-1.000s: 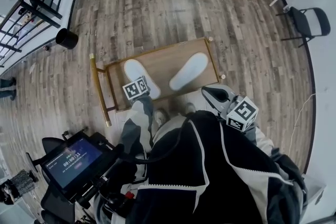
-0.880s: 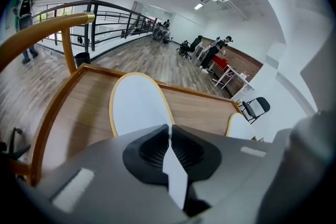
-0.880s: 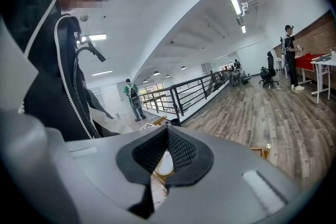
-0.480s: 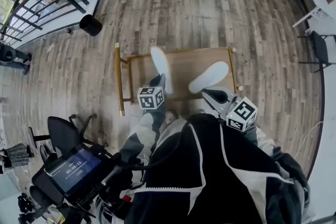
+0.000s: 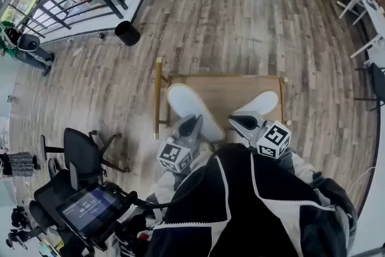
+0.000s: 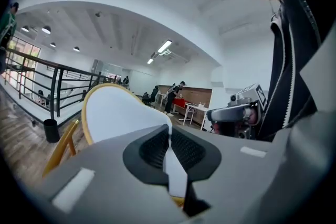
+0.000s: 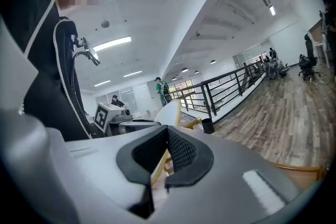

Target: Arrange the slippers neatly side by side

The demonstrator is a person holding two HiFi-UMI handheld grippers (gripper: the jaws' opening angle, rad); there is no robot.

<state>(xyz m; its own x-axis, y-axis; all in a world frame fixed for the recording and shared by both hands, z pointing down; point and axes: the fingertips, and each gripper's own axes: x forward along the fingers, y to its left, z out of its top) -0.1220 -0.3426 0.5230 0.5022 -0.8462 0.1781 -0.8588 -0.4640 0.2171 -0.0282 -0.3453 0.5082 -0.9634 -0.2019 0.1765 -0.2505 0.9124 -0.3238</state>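
Lifted off the low wooden table (image 5: 231, 88) since a second ago, the left slipper (image 5: 191, 106) now hangs tilted over the table's left half, its edge clenched in the left gripper (image 5: 195, 121). On the table's right half the right slipper (image 5: 263, 102) lies angled outward. The right gripper (image 5: 233, 121) hovers clamped shut at its near end, apparently holding nothing. Best to set the left slipper down flat, parallel to and just beside its mate, toes level.
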